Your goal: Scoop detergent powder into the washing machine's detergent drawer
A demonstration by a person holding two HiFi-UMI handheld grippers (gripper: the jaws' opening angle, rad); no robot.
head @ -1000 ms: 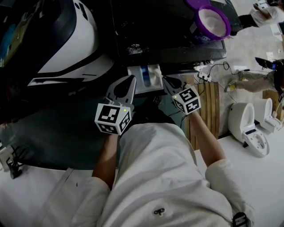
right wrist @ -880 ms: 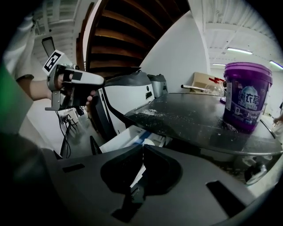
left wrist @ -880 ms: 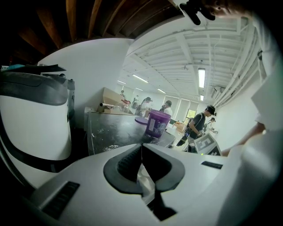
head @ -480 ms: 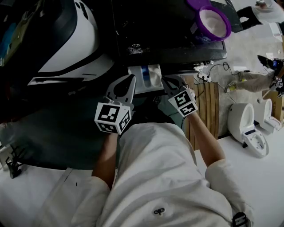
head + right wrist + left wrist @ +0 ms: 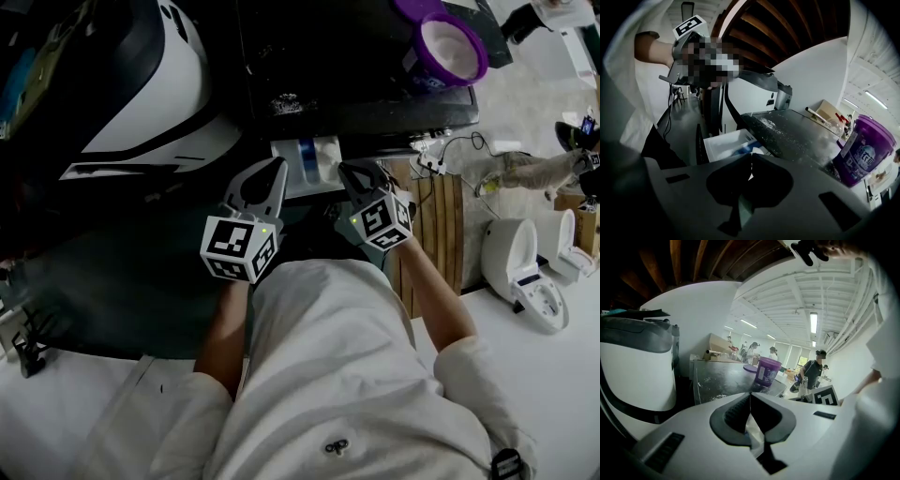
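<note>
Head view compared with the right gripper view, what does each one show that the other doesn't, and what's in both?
Only the head view shows the wooden slats on the floor and the white inside of the purple tub. Only the right gripper view shows the ceiling beams and the right gripper up close, its jaw tips meeting with nothing between them. Both show the tub and the open drawer.

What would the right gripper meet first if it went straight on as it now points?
Probably the open detergent drawer, just beyond the shut right gripper, though depth is unclear.
</note>
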